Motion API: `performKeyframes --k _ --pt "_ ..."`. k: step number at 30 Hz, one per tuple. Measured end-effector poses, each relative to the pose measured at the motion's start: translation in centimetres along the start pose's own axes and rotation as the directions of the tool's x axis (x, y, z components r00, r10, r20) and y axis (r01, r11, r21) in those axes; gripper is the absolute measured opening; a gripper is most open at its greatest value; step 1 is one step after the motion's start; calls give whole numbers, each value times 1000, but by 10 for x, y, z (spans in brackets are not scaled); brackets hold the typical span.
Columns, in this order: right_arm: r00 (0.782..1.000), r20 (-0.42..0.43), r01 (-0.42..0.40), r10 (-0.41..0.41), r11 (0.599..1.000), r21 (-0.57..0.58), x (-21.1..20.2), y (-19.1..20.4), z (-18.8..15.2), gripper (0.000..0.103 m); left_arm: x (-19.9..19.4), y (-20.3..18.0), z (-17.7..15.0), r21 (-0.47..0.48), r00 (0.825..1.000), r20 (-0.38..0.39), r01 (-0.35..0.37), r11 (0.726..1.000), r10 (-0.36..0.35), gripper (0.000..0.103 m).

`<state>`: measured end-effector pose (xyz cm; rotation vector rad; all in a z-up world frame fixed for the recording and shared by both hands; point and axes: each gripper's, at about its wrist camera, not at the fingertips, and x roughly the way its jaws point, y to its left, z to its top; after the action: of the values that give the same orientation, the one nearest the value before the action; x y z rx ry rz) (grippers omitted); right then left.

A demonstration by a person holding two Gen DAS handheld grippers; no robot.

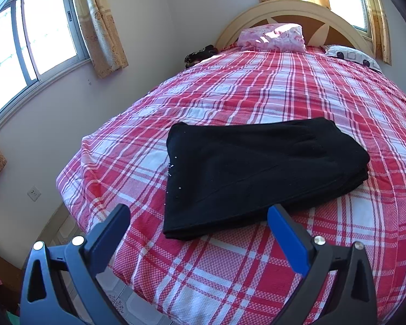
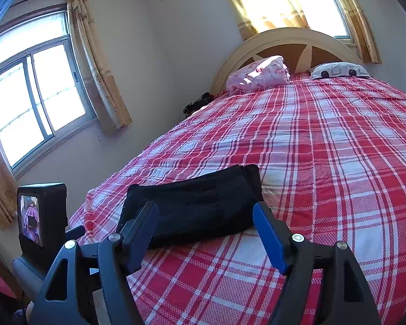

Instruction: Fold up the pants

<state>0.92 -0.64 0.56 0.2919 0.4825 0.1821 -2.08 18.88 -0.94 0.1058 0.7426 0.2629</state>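
Observation:
Black pants [image 1: 259,173] lie folded into a flat stack on the red and white plaid bed cover [image 1: 257,94]. They also show in the right wrist view [image 2: 195,205]. My left gripper [image 1: 199,214] is open and empty, held just short of the stack's near edge. My right gripper [image 2: 205,211] is open and empty, low over the cover, its fingers on either side of the stack's near edge without touching it.
A pink pillow [image 1: 270,36] and a patterned pillow [image 1: 352,55] lie by the headboard [image 1: 292,10]. The bed's left edge drops to the floor by a wall with a window [image 1: 27,40]. The left gripper's camera unit [image 2: 42,216] shows at left.

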Motion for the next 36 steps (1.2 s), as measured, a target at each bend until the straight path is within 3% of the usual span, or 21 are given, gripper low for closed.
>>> performKeyframes --k 36 --pt "1000 -4 18 -18 999 32 -5 -9 -1 74 -10 4 7 -16 1000 28 10 1000 -9 103"
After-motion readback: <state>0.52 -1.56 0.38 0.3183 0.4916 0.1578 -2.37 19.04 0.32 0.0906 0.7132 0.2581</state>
